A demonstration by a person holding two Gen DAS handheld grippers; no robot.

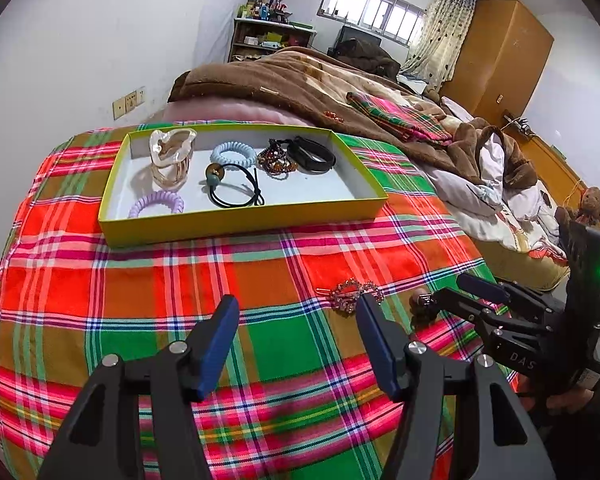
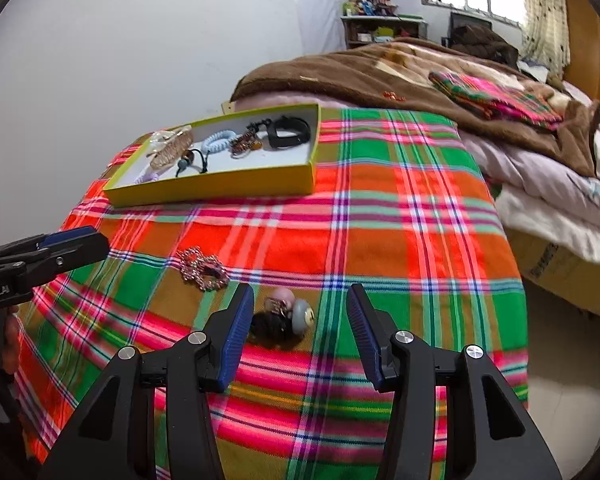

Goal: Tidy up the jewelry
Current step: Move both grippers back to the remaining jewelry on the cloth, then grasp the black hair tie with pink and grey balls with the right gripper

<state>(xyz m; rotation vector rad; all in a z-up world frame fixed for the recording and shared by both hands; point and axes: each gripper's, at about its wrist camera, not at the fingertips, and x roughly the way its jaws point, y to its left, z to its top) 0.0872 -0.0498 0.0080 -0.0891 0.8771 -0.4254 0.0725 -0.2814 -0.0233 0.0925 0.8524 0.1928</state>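
— Where the plaid cloth [image 1: 260,280] in red, green and orange covers the bed, what sits on it?

— A shallow yellow-green cardboard tray with a white floor [image 1: 236,222], toward the far left. It holds a clear amber-and-pearl hair claw [image 1: 171,158], a pale blue spiral hair tie [image 1: 233,155], a lilac spiral hair tie [image 1: 156,204], a black elastic cord with a round brown-and-teal bead [image 1: 232,186], a heap of brown beaded bracelets [image 1: 277,159] and a black band bracelet [image 1: 312,155].

— And outside the tray?

— Two pieces lie on the cloth, nearer the cameras. A gold rhinestone bow-shaped hair clip [image 2: 202,269] rests left of a dark hair tie with pink and grey round charms [image 2: 284,320].

— How does the right gripper [image 2: 300,312] stand?

— Its jaws are spread wide with nothing between the pads; the charm hair tie lies in the gap, close to the left blue finger [image 2: 236,332]. Whether that finger touches it, I cannot tell.

— The left gripper [image 1: 296,320]?

— Jaws likewise wide apart and empty, above the cloth, with the rhinestone clip just beyond its right fingertip.
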